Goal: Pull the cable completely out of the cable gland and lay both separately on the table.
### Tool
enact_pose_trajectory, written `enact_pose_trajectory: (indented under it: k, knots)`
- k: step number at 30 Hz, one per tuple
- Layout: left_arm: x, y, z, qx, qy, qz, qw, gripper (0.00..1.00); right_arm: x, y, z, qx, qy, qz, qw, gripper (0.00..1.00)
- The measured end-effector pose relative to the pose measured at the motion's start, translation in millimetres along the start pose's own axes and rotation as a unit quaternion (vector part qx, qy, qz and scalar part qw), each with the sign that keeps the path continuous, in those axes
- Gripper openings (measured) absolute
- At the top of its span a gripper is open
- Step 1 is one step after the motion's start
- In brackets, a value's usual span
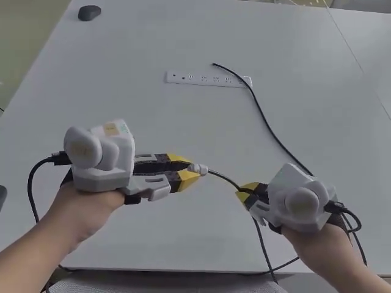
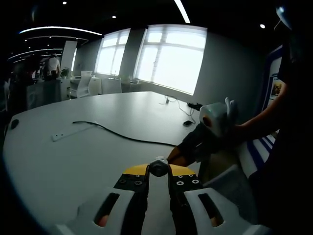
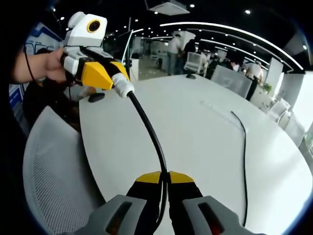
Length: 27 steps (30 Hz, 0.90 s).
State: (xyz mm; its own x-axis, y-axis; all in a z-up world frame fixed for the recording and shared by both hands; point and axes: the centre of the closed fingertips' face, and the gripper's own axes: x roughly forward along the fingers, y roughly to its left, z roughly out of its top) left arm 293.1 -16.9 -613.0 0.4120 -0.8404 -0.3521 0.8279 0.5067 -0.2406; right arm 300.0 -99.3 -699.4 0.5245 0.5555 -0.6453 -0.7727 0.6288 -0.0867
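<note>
Head view: from my headset, facing forward and down over the white table [image 1: 183, 36], with both grippers close at its lower edge.
Left gripper view: low and near the tabletop, facing along my left gripper [image 1: 198, 170] toward my right gripper [image 1: 242, 191].
Right gripper view: the reverse, facing back at the left.
Shared by all three: tabletop, black cable [image 1: 269, 128].

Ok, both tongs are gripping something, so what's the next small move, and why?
Probably draw the right tongs straight back, away from the left tongs, keeping both shut. The left one clamps the white cable gland and the right one pinches the black cable, which runs into the gland across a short span, so it isn't out yet.
</note>
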Motion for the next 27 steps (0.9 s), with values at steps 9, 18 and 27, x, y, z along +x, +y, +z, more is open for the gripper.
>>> enact_pose_trajectory:
  k: [9,18,27]
  knots:
    - [-1.5,0.1,-2.2,0.000,0.003,-0.003,1.0000,0.15,0.1,-3.0,-4.3,0.000,0.007,-0.004,1.0000,0.00]
    - [-2.1,0.2,-7.3,-0.001,0.007,-0.004,1.0000,0.15,1.4,-3.2,-3.4,-0.005,0.013,-0.004,0.9999,0.00]
    - [-5.0,0.9,-10.5,-0.003,0.004,-0.006,1.0000,0.15,1.8,-4.0,12.1,-0.009,0.010,-0.005,0.9999,0.00]
